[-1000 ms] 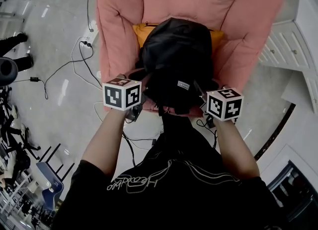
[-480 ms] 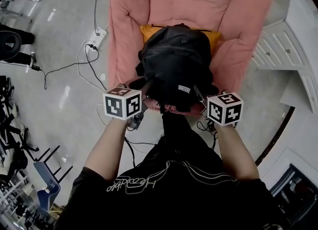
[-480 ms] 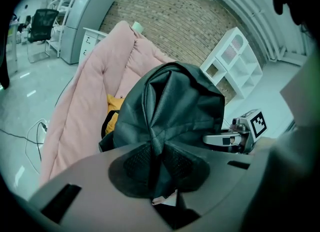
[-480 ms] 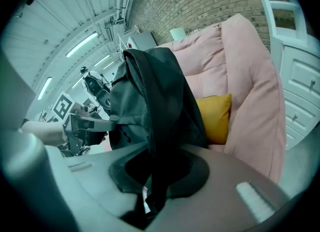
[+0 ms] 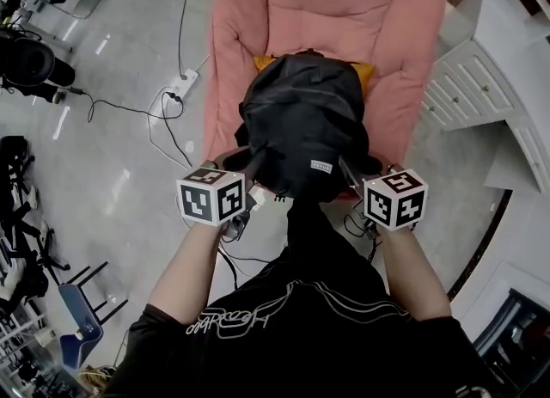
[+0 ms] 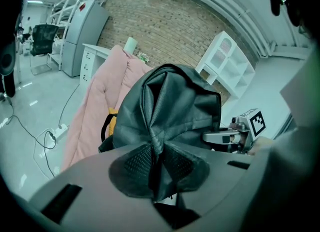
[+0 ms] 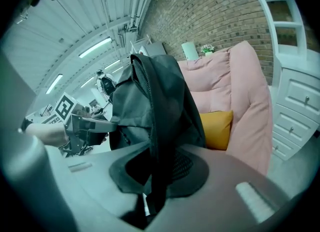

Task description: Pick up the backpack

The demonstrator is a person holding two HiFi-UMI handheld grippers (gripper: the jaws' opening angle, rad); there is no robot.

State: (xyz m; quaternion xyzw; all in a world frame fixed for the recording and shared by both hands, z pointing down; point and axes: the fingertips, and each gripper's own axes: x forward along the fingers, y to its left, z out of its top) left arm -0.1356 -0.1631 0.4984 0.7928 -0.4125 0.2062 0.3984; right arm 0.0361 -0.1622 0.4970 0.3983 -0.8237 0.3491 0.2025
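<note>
The black backpack (image 5: pixel 302 130) hangs between the 2 grippers over the seat of the pink armchair (image 5: pixel 326 9), just in front of the yellow cushion (image 5: pixel 365 70). I cannot tell whether its far end has cleared the seat. The left gripper (image 6: pixel 156 171) has its jaws pinched on a bunched fold of the pack's fabric at the near left side. The right gripper (image 7: pixel 152 176) is pinched on a dark, strap-like band at the near right side. Both holds look thin: only gathered cloth sits between the pads, with the bulk of the bag far of them, so I judge the main risk to be the fabric creeping out of 1 pinch under the load. If that happens, the pack would swing on the other gripper and likely drop onto the seat. Raising 1 side faster than the other could tip it the same way. A loose strap could also catch the cushion or a chair arm and drag. The cables (image 5: pixel 163 121) on the floor to the left could trip a step backward.
</note>
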